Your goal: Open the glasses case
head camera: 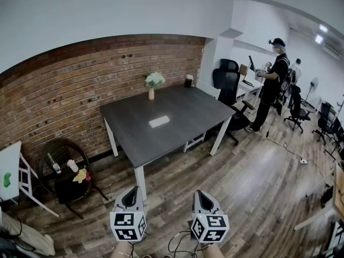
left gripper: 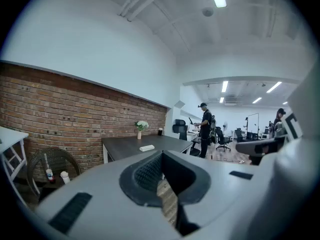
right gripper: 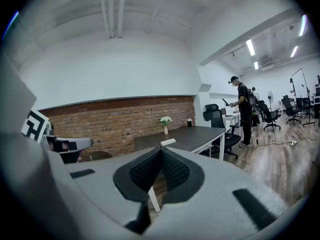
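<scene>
A white glasses case (head camera: 159, 121) lies shut near the middle of the dark table (head camera: 188, 104), far ahead of me. It also shows small in the left gripper view (left gripper: 146, 148) and the right gripper view (right gripper: 168, 142). My left gripper (head camera: 130, 190) and right gripper (head camera: 201, 193) hang side by side at the bottom of the head view, over the wooden floor, well short of the table. In each gripper view the jaws meet at the tip, left (left gripper: 161, 154) and right (right gripper: 161, 150), with nothing between them.
A vase of white flowers (head camera: 153, 85) and a dark cup (head camera: 188, 81) stand at the table's far edge by the brick wall. A wicker chair (head camera: 67, 171) with small items sits left. A black office chair (head camera: 228, 82) and a standing person (head camera: 271, 87) are right.
</scene>
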Motion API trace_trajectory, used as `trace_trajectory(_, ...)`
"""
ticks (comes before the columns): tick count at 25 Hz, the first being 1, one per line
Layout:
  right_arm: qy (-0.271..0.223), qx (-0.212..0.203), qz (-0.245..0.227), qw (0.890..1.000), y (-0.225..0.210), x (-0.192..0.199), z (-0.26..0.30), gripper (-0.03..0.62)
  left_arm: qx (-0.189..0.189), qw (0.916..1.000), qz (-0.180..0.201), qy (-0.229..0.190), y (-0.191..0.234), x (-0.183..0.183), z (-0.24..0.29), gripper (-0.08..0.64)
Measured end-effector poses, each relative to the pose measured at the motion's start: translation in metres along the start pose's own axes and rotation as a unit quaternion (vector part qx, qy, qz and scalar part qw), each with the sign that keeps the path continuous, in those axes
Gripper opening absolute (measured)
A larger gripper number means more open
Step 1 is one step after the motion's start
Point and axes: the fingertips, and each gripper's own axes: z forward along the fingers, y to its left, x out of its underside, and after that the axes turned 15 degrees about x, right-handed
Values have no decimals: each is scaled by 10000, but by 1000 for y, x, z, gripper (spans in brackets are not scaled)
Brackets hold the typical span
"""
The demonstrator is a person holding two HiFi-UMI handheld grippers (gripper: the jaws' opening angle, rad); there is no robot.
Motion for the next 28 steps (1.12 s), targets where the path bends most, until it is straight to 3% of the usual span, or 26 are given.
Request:
trace_trajectory(13,1,-35,265,9996,6,6,-3,3,-24,10000,57,70,2,3,-12,-5)
trace_trajectory(18,-24,6,131,9999,12,7,-6,6,-40,10000,50,45,8,2,-18,-5)
trace_trajectory(28,-86,213,-39,9997,22,5,-8,127,80,10000,37,-41,19,1,-23,-5)
